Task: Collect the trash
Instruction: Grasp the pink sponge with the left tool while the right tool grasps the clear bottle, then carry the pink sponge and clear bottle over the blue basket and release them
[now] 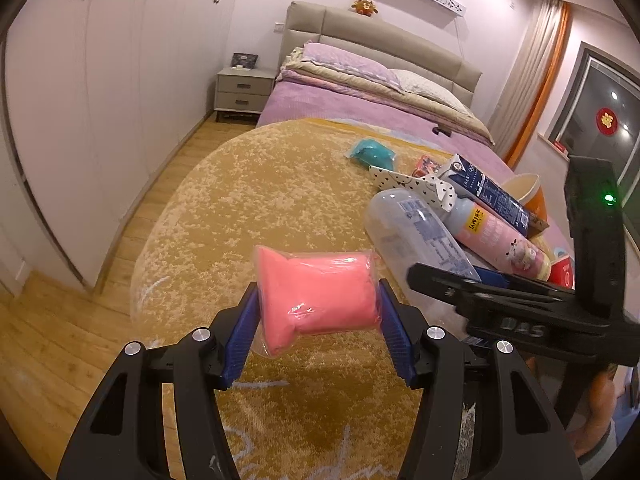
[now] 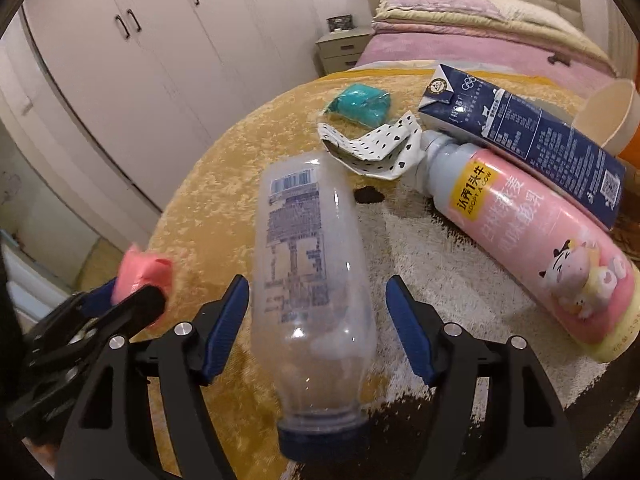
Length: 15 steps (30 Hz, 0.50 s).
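My left gripper is shut on a pink packet in clear wrap, held above the yellow rug; the packet also shows in the right wrist view. My right gripper is open, its blue pads on either side of a clear plastic bottle with a blue cap, lying on the rug. The left pad touches or nearly touches it, the right pad stands apart. The bottle also shows in the left wrist view.
On the rug lie a pink milk bottle, a dark blue carton, crumpled dotted paper, a teal packet and an orange paper cup. A bed stands behind, wardrobes on the left.
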### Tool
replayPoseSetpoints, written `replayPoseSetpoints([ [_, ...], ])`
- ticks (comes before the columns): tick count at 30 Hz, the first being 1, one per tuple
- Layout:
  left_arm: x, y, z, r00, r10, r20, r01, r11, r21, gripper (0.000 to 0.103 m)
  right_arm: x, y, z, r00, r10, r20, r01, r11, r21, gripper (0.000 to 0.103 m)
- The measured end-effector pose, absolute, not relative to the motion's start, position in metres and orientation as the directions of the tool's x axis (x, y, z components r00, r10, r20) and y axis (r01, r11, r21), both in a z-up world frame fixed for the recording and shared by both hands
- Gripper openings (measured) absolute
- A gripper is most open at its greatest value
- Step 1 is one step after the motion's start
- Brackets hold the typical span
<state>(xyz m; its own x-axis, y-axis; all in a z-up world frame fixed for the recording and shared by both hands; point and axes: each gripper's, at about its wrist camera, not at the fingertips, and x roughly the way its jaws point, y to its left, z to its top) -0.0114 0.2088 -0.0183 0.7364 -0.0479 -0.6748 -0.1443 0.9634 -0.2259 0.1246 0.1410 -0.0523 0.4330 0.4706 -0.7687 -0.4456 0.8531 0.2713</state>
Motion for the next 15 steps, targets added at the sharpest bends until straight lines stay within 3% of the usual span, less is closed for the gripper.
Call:
replayPoseSetpoints([
  [2,-0.012,0.208,-0.017,0.739,-0.049,-0.672,-0.142,0.963,-0.227,0.055,0.124,0.150,-0.053,0.439,0.459,-0.772,-0.445,0.858,0.257,0.065],
  [4,-0.013,0.207,-0.016,0.741,-0.049,-0.670,-0.142,0.963,-0.227,0.055,0.121,0.155,-0.054,0.438,0.458,-0.773,-0.453,0.856,0.250,0.055],
  [15,-0.018,0.195,-0.001,0.756,-0.057,-0.652,-0.117,0.968,-0.220,0.055,0.076,0.132,-0.030,0.481,0.500,-0.720,-0.488,0.835,0.254,0.054],
])
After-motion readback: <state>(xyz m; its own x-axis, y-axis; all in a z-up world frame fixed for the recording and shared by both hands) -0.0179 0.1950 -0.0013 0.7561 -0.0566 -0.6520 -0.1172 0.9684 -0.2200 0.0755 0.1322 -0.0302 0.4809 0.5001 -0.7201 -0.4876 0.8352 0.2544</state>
